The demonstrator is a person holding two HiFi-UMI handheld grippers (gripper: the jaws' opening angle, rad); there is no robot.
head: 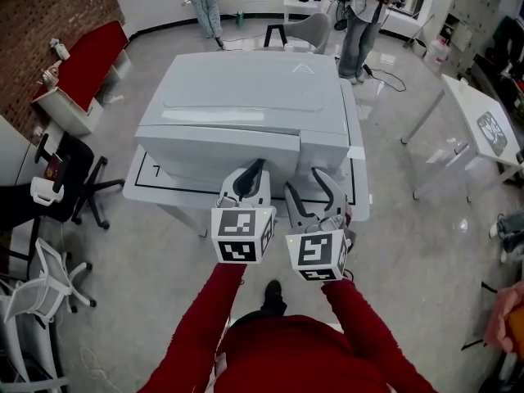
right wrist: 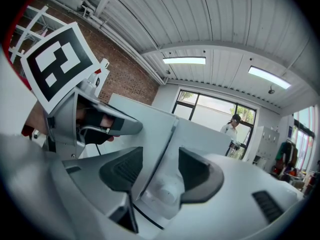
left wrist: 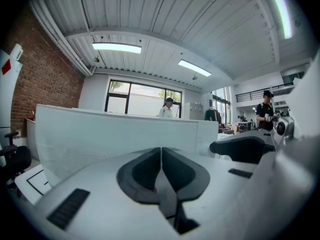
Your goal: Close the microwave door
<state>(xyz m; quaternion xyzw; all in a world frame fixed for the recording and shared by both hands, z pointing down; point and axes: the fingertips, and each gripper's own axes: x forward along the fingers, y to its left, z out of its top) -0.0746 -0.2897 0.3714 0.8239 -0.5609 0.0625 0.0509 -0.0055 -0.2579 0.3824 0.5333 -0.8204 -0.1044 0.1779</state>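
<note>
The microwave (head: 246, 109) is a large pale grey box on a white table (head: 164, 188); its door lies flush with the front face. My left gripper (head: 255, 169) is shut with nothing between its pads, its tip close to the front panel. In the left gripper view the jaws (left wrist: 161, 156) meet in a thin line before the microwave's wall (left wrist: 110, 129). Just to the right, my right gripper (head: 313, 185) stands open and empty. The right gripper view shows its jaws (right wrist: 160, 159) framing the microwave's front seam (right wrist: 169, 134), with the left gripper (right wrist: 95, 124) beside them.
Black line markings run along the table's front edge. Office chairs (head: 57, 195) and a red bench (head: 86, 64) are at the left. A second white table (head: 483, 125) stands at the right. People (head: 360, 23) stand at the back, with cables on the floor.
</note>
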